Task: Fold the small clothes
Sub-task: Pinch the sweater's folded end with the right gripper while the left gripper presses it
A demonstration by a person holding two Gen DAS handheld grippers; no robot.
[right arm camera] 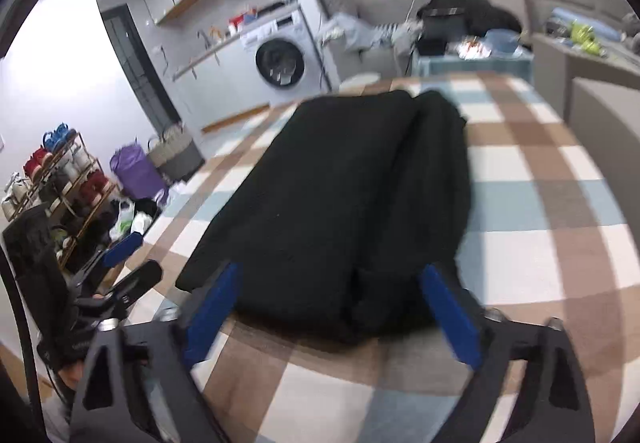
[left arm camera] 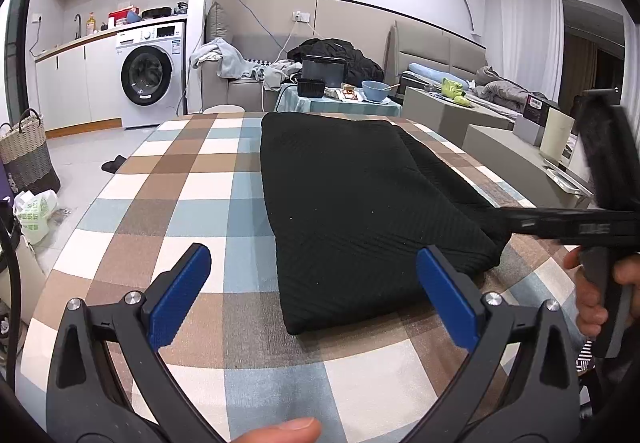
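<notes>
With both claws over the checked tablecloth (left arm camera: 192,179), the black garment (left arm camera: 360,203) lies folded into a long slab on the table, its near end toward the cameras; a second folded layer shows along its right edge; left gripper (left arm camera: 314,283) has jaws wide apart, nothing between the blue pads (left arm camera: 180,295), near left corner of the garment just ahead of the right pad; right gripper (right arm camera: 334,307) has jaws apart and straddles the garment's near end, cloth between the pads, frame blurred so contact cannot be told; in the left view a hand (left arm camera: 600,295) holds the right gripper's handle at the garment's right side; washing machine (left arm camera: 150,77) in the background.
</notes>
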